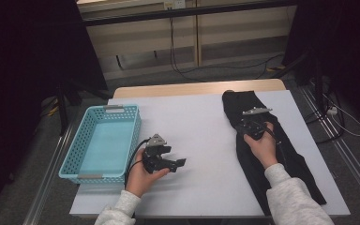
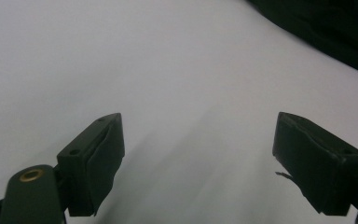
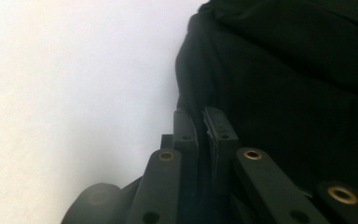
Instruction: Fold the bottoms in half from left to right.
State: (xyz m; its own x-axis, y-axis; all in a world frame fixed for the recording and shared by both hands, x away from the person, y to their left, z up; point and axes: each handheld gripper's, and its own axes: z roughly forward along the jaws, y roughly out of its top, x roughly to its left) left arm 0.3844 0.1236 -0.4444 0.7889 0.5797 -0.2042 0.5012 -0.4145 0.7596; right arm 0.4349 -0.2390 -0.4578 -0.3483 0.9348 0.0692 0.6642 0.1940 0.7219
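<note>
White tabletop (image 1: 197, 136): long black fabric garment (image 1: 281, 159), soft, limp; right gripper (image 1: 254, 123) clamped on its left edge fold; left gripper (image 1: 166, 161) jaws apart, empty.

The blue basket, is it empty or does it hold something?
Empty. The high view shows the blue basket with a bare bottom; the black garment lies apart on the table.

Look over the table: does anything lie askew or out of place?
The black garment lies crumpled and slanted along the table's right side, its lower end hanging past the front edge. The blue basket sits slightly turned at the left.
</note>
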